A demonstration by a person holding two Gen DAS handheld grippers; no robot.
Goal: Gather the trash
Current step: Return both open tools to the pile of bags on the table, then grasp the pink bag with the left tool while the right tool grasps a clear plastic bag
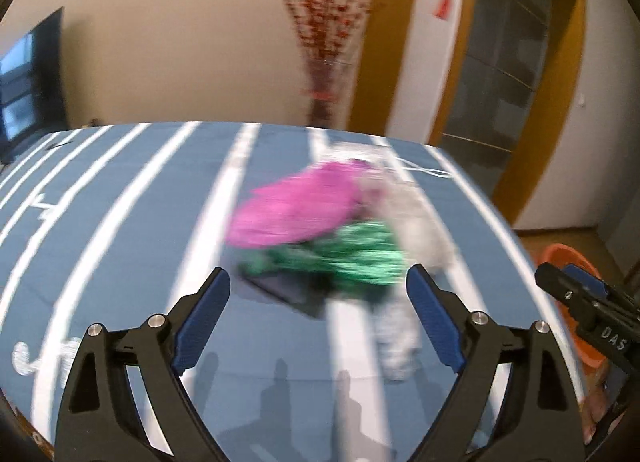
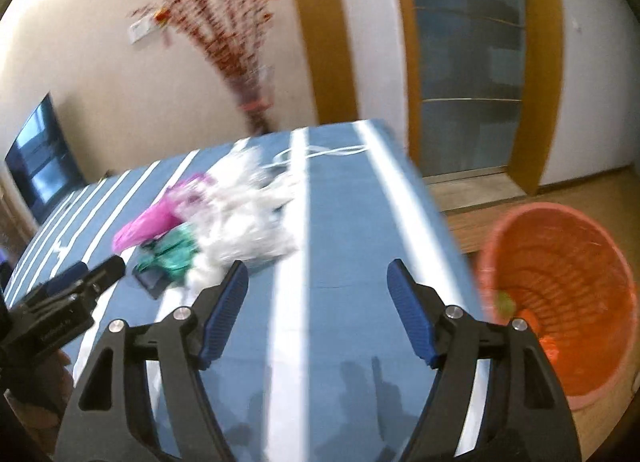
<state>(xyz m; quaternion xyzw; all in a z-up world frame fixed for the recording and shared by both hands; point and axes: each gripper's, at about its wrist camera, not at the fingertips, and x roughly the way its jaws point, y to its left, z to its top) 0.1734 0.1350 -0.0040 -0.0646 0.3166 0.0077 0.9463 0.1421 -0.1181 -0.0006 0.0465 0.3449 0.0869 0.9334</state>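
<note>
The trash is judged to be light, soft and easily crushed — thin plastic film that would crumple under the pads and could slip or trail loose if only an edge is caught, so hold is best taken across a bunched fold near the middle of a piece rather than at a stray corner. A heap of such pieces is seen on the blue striped tablecloth point(image 1: 120, 198): a magenta bag point(image 1: 296, 206), a crumpled green wrapper point(image 1: 360, 258) lying against it on the near side, and pale translucent plastic point(image 2: 248, 218) spread beside and behind them; a small dark flat item point(image 1: 288, 294) is partly tucked under the green piece, though what it is cannot be told through the blur. The heap lies toward the far right part of the table, with an orange basket point(image 2: 560, 294) standing on the floor just beside the table's right edge — something small and greenish is seen already inside it. The left gripper point(image 1: 318, 322) is held spread wide above the cloth, just short of the green wrapper, with nothing between its blue pads. The right gripper point(image 2: 316, 310) is likewise spread and empty, over bare cloth between the heap and the basket.
</note>
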